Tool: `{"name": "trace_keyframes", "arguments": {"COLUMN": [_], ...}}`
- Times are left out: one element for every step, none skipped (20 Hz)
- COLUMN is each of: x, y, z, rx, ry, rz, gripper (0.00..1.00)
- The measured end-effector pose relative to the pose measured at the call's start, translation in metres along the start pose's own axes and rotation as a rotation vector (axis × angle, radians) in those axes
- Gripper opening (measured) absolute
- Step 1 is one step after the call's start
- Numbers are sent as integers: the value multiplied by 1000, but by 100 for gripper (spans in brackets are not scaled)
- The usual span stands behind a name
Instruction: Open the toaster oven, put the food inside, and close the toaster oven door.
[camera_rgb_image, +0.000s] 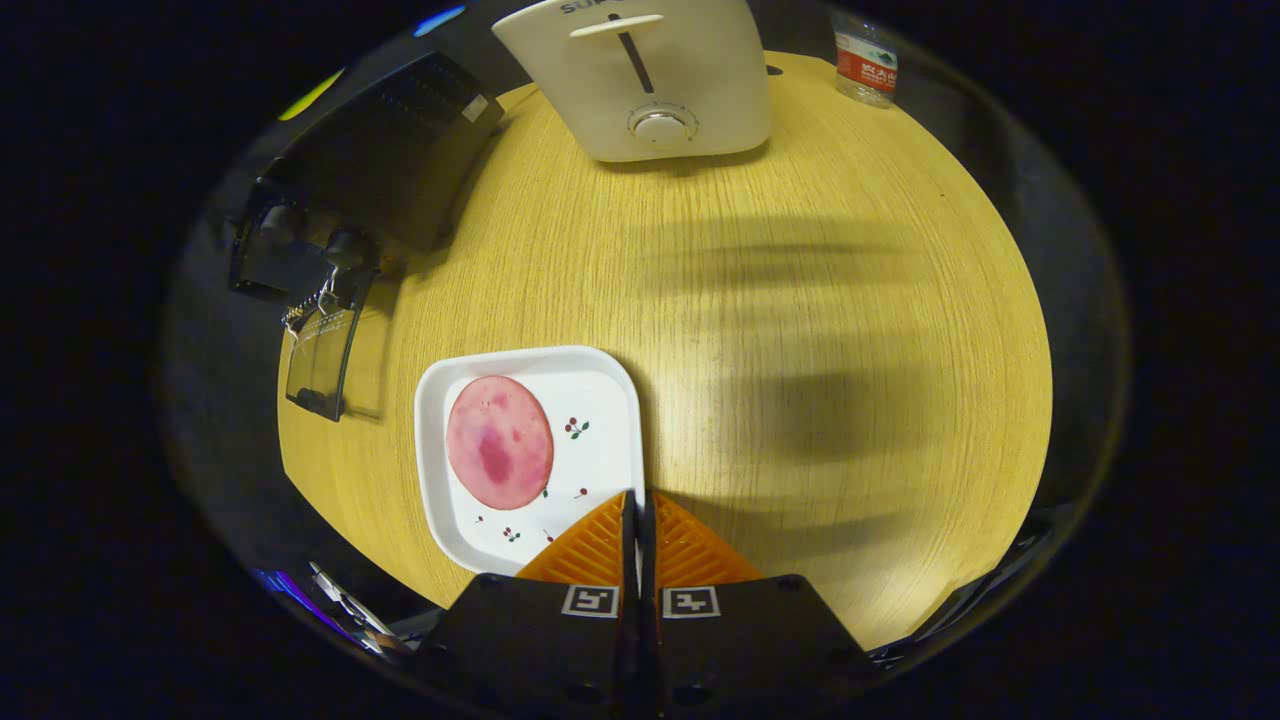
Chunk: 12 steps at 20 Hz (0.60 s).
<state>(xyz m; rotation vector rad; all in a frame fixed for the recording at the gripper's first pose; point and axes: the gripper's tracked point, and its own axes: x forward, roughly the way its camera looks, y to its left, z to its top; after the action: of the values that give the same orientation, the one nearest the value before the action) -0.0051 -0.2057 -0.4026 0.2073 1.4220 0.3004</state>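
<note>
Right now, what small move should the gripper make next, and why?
Probably swing toward the oven beyond the plate and open its fingers. The gripper is shut on nothing, the ham slice lies untouched, and the oven door's state is hard to tell.

Round light-wood table (850, 300) under warm light, soft shadows, dark surroundings

A round wooden counter (800, 330) carries everything. At its far edge stands a white toaster (640, 80) with 1 lever in a slot and 1 round knob below it. To the toaster's right, near the counter's rim, stands a clear bottle (866, 60) with a red label. Off the near edge, to the left, some small metallic items (345, 605) lie too blurred to identify.
</note>
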Motion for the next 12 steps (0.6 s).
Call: {"name": "trace_keyframes", "arguments": {"x": [-1, -3, -2, -1, -1, -3, -1, -2, -1, -2, -5, -9], "y": [0, -1, 0, 1, 2, 3, 6, 8, 10, 10, 12, 15], "z": [-1, -1, -2, -2, -3, -6, -6, -9, -10, -11, -11, -11], "rx": [4, 15, 33, 64, 102, 138, 170, 186, 200, 211, 225, 237], "ry": [8, 6, 10, 4, 2, 1, -6, -3, -13, -21, -35, -50], "rz": [18, 31, 45, 60, 75, 91, 106, 121, 127, 127, 131, 137], "gripper": [2, 2, 2, 2, 2, 2, 2, 2, 2, 1, 1, 1]}}
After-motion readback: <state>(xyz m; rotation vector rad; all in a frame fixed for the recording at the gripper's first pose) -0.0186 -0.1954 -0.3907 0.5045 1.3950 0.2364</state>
